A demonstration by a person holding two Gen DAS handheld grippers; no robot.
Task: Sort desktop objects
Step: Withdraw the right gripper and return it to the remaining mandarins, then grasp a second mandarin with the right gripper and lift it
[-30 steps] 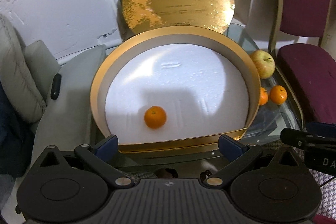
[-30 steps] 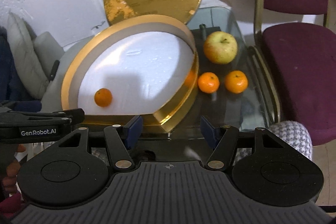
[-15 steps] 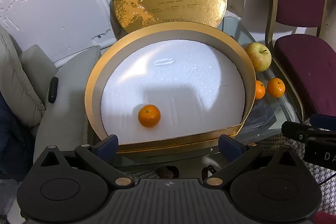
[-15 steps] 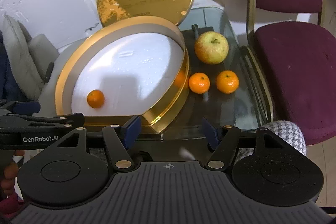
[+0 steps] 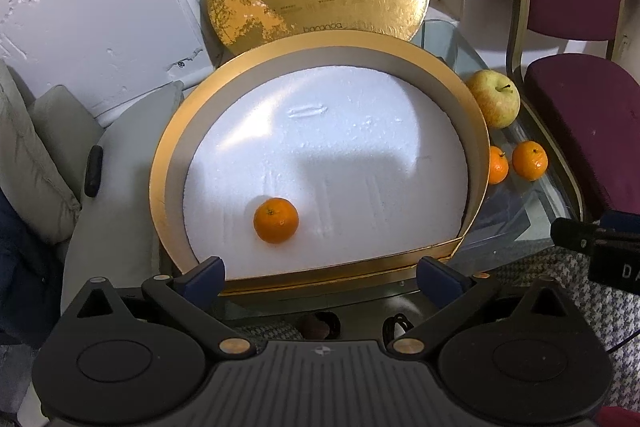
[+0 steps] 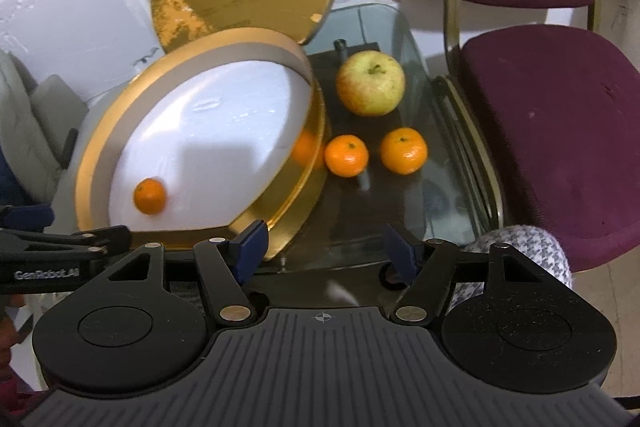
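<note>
Closing in on the fruit: in the right wrist view the apple (image 6: 370, 83) and both loose tangerines (image 6: 346, 155) loom larger than a second ago, so a pick looks next. Gold box (image 5: 160, 163) already holds one glossy tangerine (image 5: 276, 220) on white foam. Right gripper (image 6: 324, 247) spread, empty, jaws just opened slightly; left gripper (image 5: 320, 273) spread, empty.

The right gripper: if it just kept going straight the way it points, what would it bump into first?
Probably the bare glass tabletop. The open right gripper aims down at it, between the gold box and the chair. The nearest mandarin lies beyond that spot, though depth is hard to judge.
</note>
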